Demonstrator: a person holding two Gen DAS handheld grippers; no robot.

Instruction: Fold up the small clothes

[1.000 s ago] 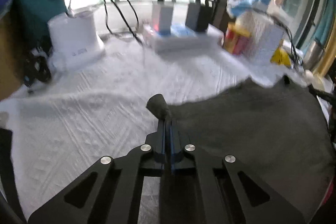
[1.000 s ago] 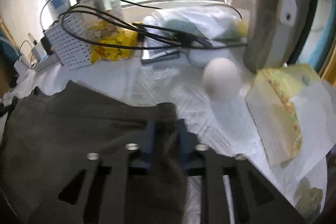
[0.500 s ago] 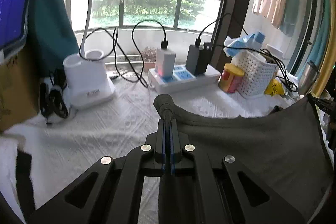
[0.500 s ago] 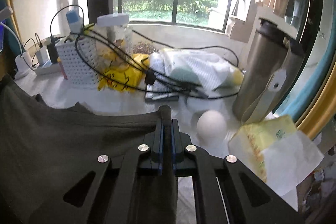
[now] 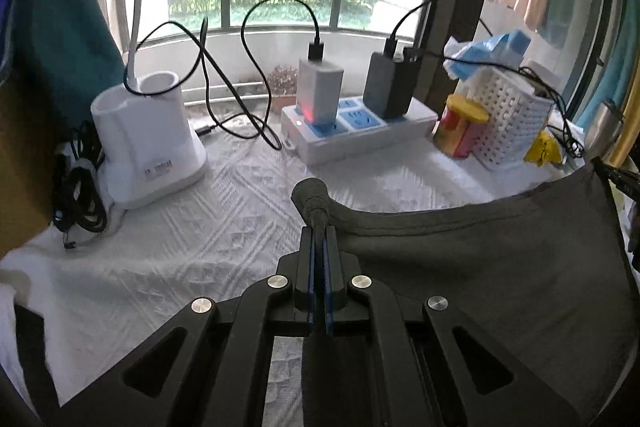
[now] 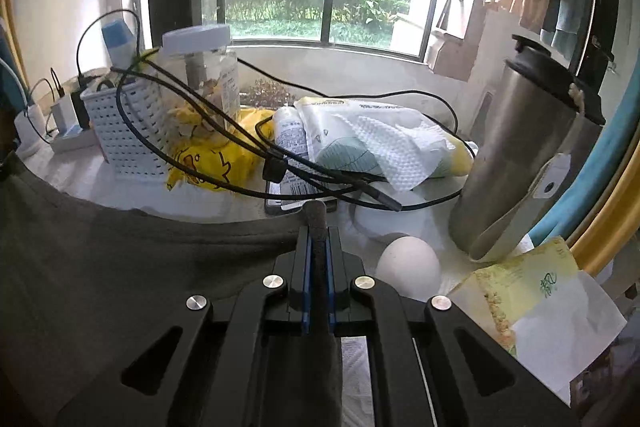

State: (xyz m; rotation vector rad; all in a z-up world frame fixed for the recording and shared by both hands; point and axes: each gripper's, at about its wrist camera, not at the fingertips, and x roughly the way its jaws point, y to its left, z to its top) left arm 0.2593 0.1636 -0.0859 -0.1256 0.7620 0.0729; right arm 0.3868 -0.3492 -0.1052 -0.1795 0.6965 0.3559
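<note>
Left wrist view – left gripper [image 5: 319,251] clamped on one grey garment [image 5: 480,267], hem raised versus earlier | right gripper [image 6: 319,255] pinching same garment [image 6: 120,267] | one egg [image 6: 408,267] at 3 o'clock | grippers: two

White power strip [image 5: 360,135] with chargers, white basket [image 5: 506,115], steel flask [image 6: 516,155], egg [image 6: 408,265], tissue pack [image 6: 376,143]
</note>
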